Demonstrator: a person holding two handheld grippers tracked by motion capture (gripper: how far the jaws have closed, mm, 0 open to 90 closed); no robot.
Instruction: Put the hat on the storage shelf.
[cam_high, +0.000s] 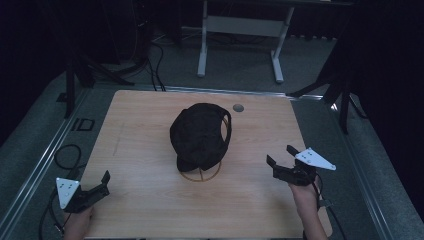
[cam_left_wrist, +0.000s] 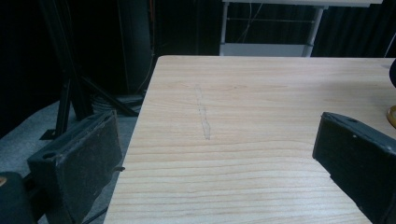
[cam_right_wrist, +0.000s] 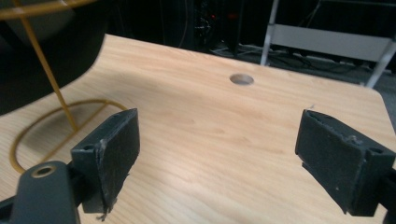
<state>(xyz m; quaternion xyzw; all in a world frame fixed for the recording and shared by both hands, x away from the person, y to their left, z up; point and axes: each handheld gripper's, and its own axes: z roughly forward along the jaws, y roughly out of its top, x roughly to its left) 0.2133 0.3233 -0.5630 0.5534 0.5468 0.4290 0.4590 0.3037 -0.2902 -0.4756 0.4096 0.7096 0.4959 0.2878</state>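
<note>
Because the room is so dim, the dark thing (cam_high: 199, 135) in the middle of the wooden table (cam_high: 150, 210) is hard to read: it looks like a black cap or soft fabric draped over a thin gold wire stand (cam_high: 201, 175), but its folds melt into one black mass and I cannot tell its exact shape. From the right gripper view the fabric is cut off at the top left corner, and only the stand's ring base (cam_right_wrist: 28, 140) and one slanting wire show clearly on the wood. The left gripper view catches just a sliver of gold at its right edge. Beyond the far edge of the table the floor, some cables and a white frame (cam_high: 240, 30) fade into darkness. The left gripper (cam_high: 97, 187) sits at the near left corner of the table, held in a hand (cam_high: 77, 225) that is cut off by the bottom edge; its jaws stand wide apart with bare wood between them, holding nothing. The right gripper (cam_high: 282, 157) hovers at the near right, well apart from the stand, gripped by the right hand (cam_high: 305, 197); its jaws are likewise spread wide and empty, pointing toward a small round hole (cam_right_wrist: 242, 79) in the far part of the tabletop.
</note>
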